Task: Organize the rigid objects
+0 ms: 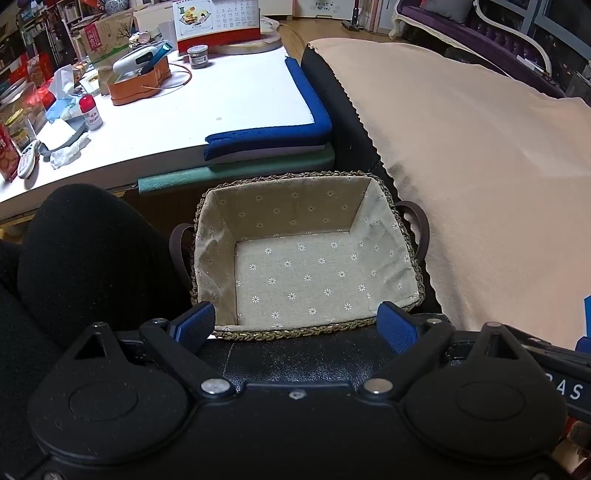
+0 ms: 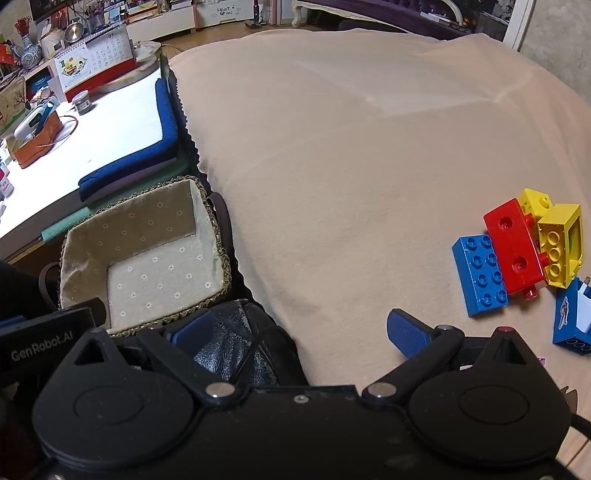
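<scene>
A woven basket [image 1: 400, 236] with a flower-print cloth lining sits empty on a dark leather seat, just ahead of my left gripper [image 1: 297, 325], which is open with nothing between its blue pads. The same basket [image 2: 218, 236] shows at the left in the right wrist view. My right gripper [image 2: 299, 334] is open over the beige cloth [image 2: 351, 166], holding nothing. To its right lie a blue brick [image 2: 480, 275], a red brick [image 2: 515, 247], two yellow bricks [image 2: 559, 245] and a blue printed block [image 2: 570, 321], clustered together.
A white table [image 1: 229, 99] with blue, lilac and green foam edge padding stands behind the basket, crowded with a calendar [image 1: 216, 22], an orange box [image 1: 140, 83], a jar and bottles. A dark-clothed knee [image 1: 92, 251] is left of the basket. The beige cloth [image 1: 480, 184] spreads right.
</scene>
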The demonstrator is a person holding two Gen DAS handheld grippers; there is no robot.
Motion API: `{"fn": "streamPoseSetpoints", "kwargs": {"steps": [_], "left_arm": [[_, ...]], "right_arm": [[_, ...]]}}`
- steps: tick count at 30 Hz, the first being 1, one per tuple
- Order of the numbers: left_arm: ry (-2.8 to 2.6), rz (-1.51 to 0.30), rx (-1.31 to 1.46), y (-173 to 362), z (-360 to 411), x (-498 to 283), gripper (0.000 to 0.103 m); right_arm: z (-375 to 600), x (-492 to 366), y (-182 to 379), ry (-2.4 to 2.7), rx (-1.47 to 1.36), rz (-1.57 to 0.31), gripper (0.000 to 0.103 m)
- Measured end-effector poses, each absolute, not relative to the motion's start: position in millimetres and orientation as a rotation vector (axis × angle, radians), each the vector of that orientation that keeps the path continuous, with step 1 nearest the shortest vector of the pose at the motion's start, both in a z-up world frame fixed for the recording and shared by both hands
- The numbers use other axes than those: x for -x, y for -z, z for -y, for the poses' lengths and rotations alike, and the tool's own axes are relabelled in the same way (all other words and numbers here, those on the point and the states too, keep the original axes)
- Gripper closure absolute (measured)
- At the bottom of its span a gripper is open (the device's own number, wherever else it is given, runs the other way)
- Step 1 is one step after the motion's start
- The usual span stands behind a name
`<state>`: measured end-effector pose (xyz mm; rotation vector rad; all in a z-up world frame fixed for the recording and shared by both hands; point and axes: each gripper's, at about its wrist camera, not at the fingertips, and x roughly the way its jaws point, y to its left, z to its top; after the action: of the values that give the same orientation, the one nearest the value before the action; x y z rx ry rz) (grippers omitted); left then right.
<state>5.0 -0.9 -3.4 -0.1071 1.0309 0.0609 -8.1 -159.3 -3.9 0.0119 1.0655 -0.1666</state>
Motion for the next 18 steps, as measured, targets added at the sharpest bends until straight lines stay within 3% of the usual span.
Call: {"fn": "streamPoseSetpoints", "kwargs": {"steps": [18], "left_arm": [[-0.067, -1.032, 0.109, -0.3, 0.3, -0.4, 0.012]], "right_arm": [[154.0, 10.4, 6.2, 0.163, -0.013, -1.067, 0.002]]}}
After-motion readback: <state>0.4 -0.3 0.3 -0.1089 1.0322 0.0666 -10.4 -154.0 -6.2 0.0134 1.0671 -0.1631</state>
